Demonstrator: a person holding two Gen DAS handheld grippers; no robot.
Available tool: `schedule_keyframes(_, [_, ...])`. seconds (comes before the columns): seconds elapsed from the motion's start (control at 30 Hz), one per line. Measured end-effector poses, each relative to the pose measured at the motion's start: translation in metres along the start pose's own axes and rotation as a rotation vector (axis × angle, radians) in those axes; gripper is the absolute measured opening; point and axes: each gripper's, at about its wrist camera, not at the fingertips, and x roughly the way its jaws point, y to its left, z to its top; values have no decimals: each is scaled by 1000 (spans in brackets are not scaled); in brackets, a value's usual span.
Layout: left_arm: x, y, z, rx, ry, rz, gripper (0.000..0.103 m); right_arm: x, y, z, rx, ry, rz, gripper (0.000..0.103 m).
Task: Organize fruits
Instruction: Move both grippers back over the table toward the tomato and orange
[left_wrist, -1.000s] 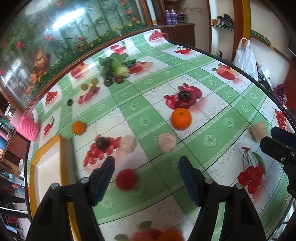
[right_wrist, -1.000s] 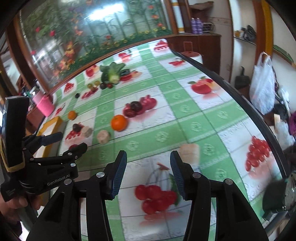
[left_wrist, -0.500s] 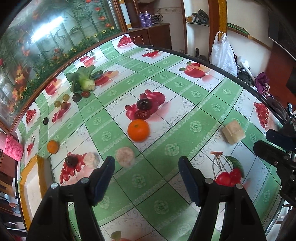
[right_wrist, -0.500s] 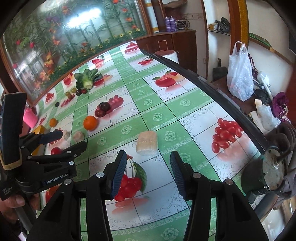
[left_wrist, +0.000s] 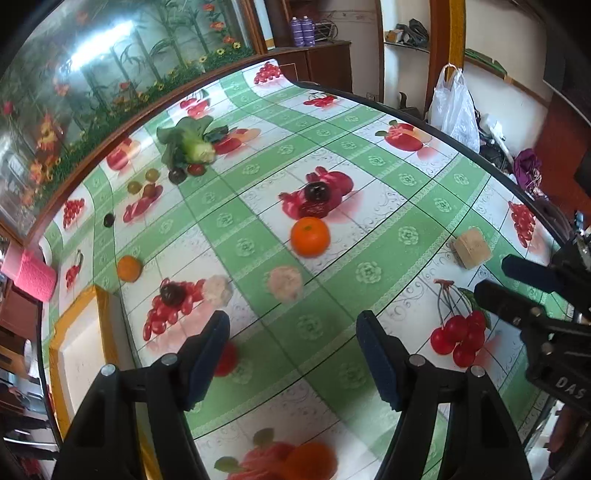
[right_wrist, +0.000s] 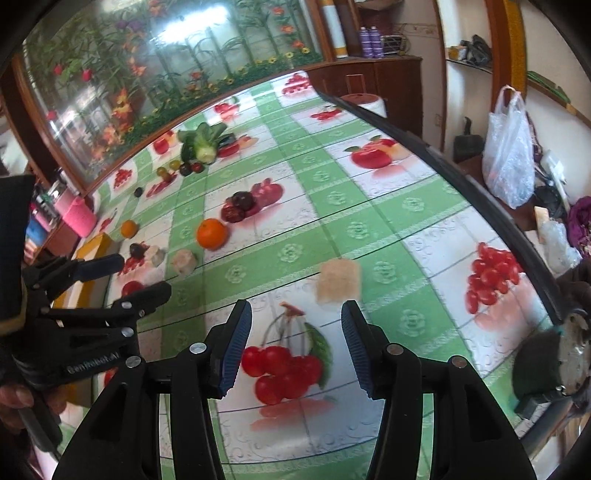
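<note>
Fruits lie scattered on a green-and-white fruit-print tablecloth. A large orange (left_wrist: 310, 236) (right_wrist: 211, 233) sits mid-table with a dark plum (left_wrist: 317, 191) behind it. A small orange (left_wrist: 129, 268) and another dark plum (left_wrist: 172, 292) lie left, near a yellow-rimmed tray (left_wrist: 79, 354). A small red fruit (left_wrist: 226, 359) lies by the left finger of my left gripper (left_wrist: 291, 339), which is open and empty. My right gripper (right_wrist: 295, 325) is open and empty, just short of a tan block (right_wrist: 339, 282) (left_wrist: 471, 246).
Two pale lumps (left_wrist: 284, 282) (left_wrist: 218, 289) lie between the oranges. A bok choy (left_wrist: 188, 144) with small grapes and tomatoes sits at the far side. A pink basket (left_wrist: 33, 271) stands off the left edge. The table's right edge (right_wrist: 480, 199) drops to clutter and a plastic bag.
The left gripper has dropped back lower over the table, so the red fruit shows again by its left finger. The right gripper has moved forward toward the tan block. Both stay open.
</note>
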Motion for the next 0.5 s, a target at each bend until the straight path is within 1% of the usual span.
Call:
schedule_keyframes(0.03, [0, 6, -2, -1, 9, -15, 74, 1, 4, -3, -9, 12, 3, 50])
schedule_keyframes(0.13, [1, 23, -7, 11, 34, -23, 74, 1, 21, -18, -5, 58, 75, 50])
schedule_keyframes(0.23, [2, 36, -13, 42, 53, -74, 74, -1, 46, -32, -30, 67, 77, 50])
schedule_keyframes(0.3, [1, 45, -18, 68, 61, -104, 74, -2, 65, -44, -5, 64, 88, 50])
schedule_keyframes(0.4, [-6, 59, -27, 108, 52, -110, 74, 0, 92, -56, 21, 74, 119, 50])
schedule_keyframes(0.5, [-13, 74, -33, 140, 39, -119, 74, 8, 124, -63, -18, 95, 105, 50])
